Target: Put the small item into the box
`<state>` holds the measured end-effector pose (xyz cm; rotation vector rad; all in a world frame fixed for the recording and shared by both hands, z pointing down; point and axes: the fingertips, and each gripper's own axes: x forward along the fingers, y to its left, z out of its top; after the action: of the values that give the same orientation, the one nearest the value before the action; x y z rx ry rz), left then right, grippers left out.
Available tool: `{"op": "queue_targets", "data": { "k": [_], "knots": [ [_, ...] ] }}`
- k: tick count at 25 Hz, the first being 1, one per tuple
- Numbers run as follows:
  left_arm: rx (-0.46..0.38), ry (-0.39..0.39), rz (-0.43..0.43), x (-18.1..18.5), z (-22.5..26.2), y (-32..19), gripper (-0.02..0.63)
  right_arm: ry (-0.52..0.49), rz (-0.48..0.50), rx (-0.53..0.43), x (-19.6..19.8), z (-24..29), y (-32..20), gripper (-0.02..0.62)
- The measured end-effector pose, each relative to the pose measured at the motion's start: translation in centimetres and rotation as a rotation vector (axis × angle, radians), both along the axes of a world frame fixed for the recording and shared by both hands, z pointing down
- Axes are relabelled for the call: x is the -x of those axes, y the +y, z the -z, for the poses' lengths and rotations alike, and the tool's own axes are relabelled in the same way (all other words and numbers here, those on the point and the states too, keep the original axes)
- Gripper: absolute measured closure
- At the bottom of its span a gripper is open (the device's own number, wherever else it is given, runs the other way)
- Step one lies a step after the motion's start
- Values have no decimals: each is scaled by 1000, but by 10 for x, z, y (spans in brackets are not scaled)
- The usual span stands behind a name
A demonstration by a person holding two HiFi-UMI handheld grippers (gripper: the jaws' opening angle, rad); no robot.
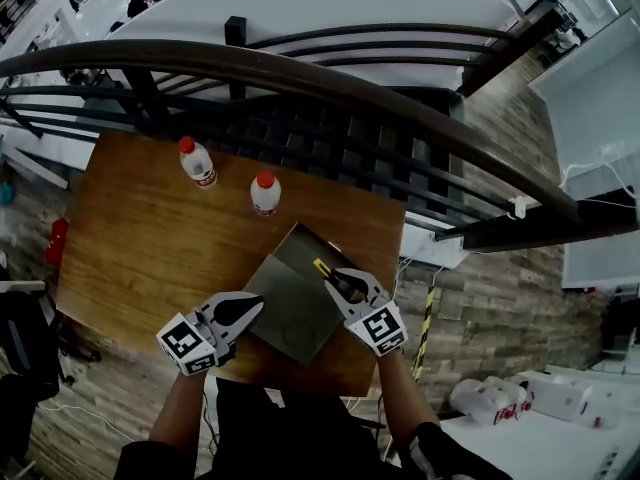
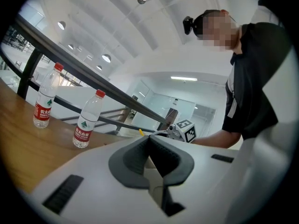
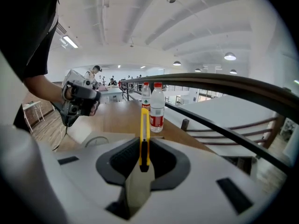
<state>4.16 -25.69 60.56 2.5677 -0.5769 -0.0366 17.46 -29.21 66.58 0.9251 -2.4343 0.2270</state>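
Wooden table point(image 1: 140, 258) beside railing point(image 1: 300, 76); two water bottles point(image 1: 265, 194), cardboard box point(image 1: 292, 313). Right gripper point(image 1: 338, 280) pinches yellow utility knife point(image 3: 145, 134); left gripper point(image 1: 252, 309) jaws pressed together.

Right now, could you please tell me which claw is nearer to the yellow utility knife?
Right. The right claw is shut on the yellow utility knife at the box's right side; the left claw, shut and empty, sits at its left side, apart from the knife.

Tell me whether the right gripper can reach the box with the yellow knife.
Probably yes. The right gripper, shut on the yellow knife, is already at the right edge of the box, and nothing shows between them. I cannot tell whether the box is open there.
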Motion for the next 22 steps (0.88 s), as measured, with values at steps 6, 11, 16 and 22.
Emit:
{"op": "queue_targets", "data": {
  "k": [6,11,16,22],
  "knots": [
    [17,11,26,-2,-21,10,591,85,30,54,-3,-38,-3,523],
    [23,22,53,1,-34,20,591,137,29,106,-5,-63,-4,523],
    [39,25,70,4,-45,29,591,201,35,160,-3,-84,-9,523],
    [53,30,87,13,-59,26,591,257,44,201,4,-105,-13,523]
  ]
}}
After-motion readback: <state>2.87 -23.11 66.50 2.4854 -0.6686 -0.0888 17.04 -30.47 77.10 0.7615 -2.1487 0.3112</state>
